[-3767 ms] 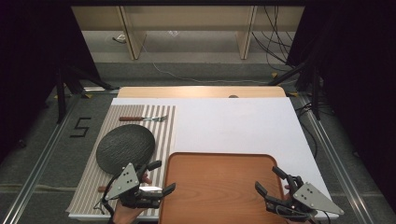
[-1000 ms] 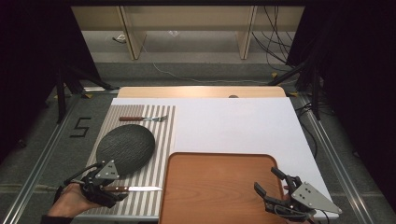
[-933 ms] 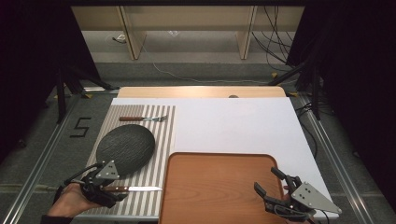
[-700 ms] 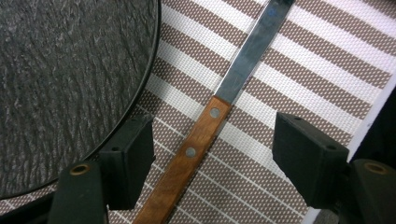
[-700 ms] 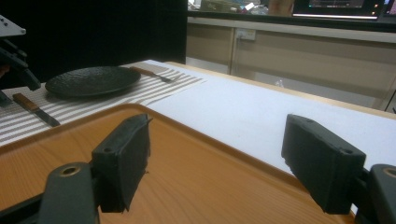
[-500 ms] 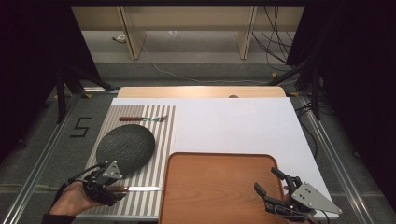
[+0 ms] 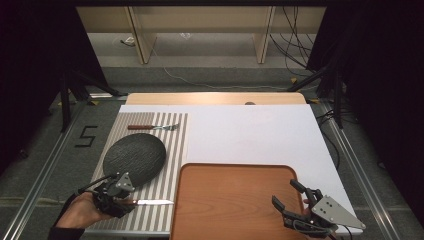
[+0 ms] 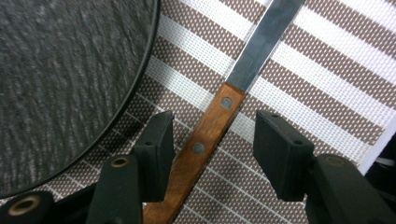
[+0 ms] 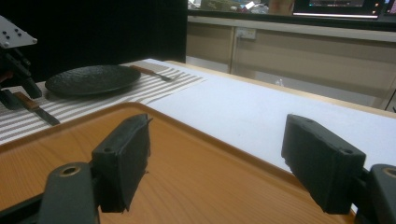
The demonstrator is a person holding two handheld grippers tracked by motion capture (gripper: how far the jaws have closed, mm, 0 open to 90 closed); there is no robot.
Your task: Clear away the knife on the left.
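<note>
A knife [image 7: 151, 202] with a wooden handle [image 8: 205, 140] and steel blade lies flat on the striped placemat [image 7: 175, 150], below a dark round plate [image 7: 134, 156]. My left gripper [image 7: 120, 199] is open, and its jaws straddle the knife handle without clamping it; the left pad [image 8: 156, 147] is close beside the wood and the right pad [image 8: 280, 158] stands well apart. A fork [image 7: 152, 127] lies at the mat's far end. My right gripper [image 7: 287, 195] is open and empty above the near right corner of the brown tray [image 7: 235, 200].
The placemat and tray rest on a white tabletop [image 7: 250, 132]. In the right gripper view the plate [image 9: 91, 79], the fork [image 9: 154, 72], the knife [image 9: 39, 112] and the left gripper [image 9: 14, 56] show beyond the tray [image 9: 187, 177]. Dark stands and cables surround the table.
Since 3.8 s ago my left gripper has moved left from beside the tray's edge to the mat's front left, with the knife lying there. Over the last second it barely shifted. The right gripper stayed still.
</note>
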